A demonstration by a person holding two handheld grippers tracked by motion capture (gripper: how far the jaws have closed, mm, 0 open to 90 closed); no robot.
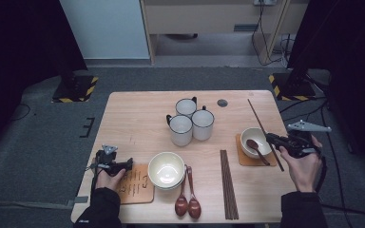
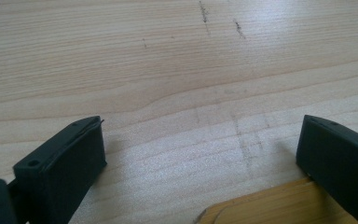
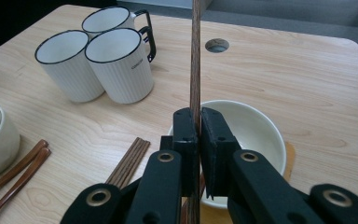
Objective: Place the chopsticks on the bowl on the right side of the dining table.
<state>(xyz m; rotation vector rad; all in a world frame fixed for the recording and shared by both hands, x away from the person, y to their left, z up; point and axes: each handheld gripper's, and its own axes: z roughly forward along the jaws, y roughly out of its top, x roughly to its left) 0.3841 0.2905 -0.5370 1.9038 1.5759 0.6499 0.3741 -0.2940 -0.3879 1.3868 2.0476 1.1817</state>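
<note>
Jaws of right gripper [image 3: 199,135] closed hard on a single chopstick [image 3: 196,60], pads pinching it from both sides, stick running straight up between them in the right gripper view. From above, same right gripper [image 1: 272,139] held in the right hand [image 1: 304,164] at the table's right edge, chopstick [image 1: 261,124] lying as a long diagonal line, far tip toward the table's back, near end past the coaster's right side. Just under the grip, a white bowl [image 3: 256,126] on an orange coaster [image 1: 244,159], a wooden spoon [image 1: 256,149] resting inside the bowl in the high view.

Left gripper [image 2: 200,154] wide open, nothing between the pads, bare wooden table [image 2: 168,70] ahead and the corner of a wooden board [image 2: 270,205] just beside the right-hand jaw. Seen from above, left gripper [image 1: 123,165] low over the near left of the table, left hand [image 1: 108,178] behind it, over the inscribed board [image 1: 138,187].

Farther out: stacked cream bowls [image 1: 166,170] at near centre, two dark red spoons [image 1: 187,202] beside them, a bundle of chopsticks [image 1: 228,185] lying lengthwise to the right of those, three white mugs [image 1: 190,121] clustered and touching toward the back, a small round hole [image 1: 222,102] in the tabletop behind them.
</note>
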